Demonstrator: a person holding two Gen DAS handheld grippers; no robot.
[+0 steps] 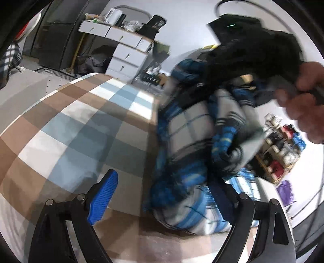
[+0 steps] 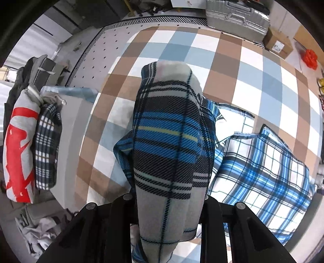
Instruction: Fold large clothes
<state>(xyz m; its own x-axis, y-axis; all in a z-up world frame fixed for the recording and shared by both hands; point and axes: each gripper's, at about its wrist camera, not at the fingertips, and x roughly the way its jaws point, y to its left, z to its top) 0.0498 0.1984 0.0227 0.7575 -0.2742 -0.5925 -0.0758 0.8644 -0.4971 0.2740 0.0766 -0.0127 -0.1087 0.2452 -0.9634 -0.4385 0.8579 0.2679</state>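
A blue, black and grey plaid shirt (image 2: pixel 168 129) hangs bunched from my right gripper (image 2: pixel 168 204), whose jaws are shut on it; the cloth hides the fingertips. The rest of the shirt (image 2: pixel 263 170) lies crumpled on the brown, blue and white checked cover (image 2: pixel 222 60). In the left wrist view the same shirt (image 1: pixel 188 131) dangles, blurred, from the right gripper (image 1: pixel 243 50), which a hand (image 1: pixel 307 97) holds high. My left gripper (image 1: pixel 162 198) stands open low beside the hanging cloth. Its left pad (image 1: pixel 103 194) is bare, and its right finger (image 1: pixel 220 196) is partly behind the fabric.
Folded clothes sit at the left: a grey garment with a red print (image 2: pixel 18 151) and a dark plaid one (image 2: pixel 48 145). A silver suitcase (image 2: pixel 237 18) and a cardboard box (image 2: pixel 278 43) lie beyond the cover. White drawers (image 1: pixel 125 50) and a shoe rack (image 1: pixel 281 149) stand behind.
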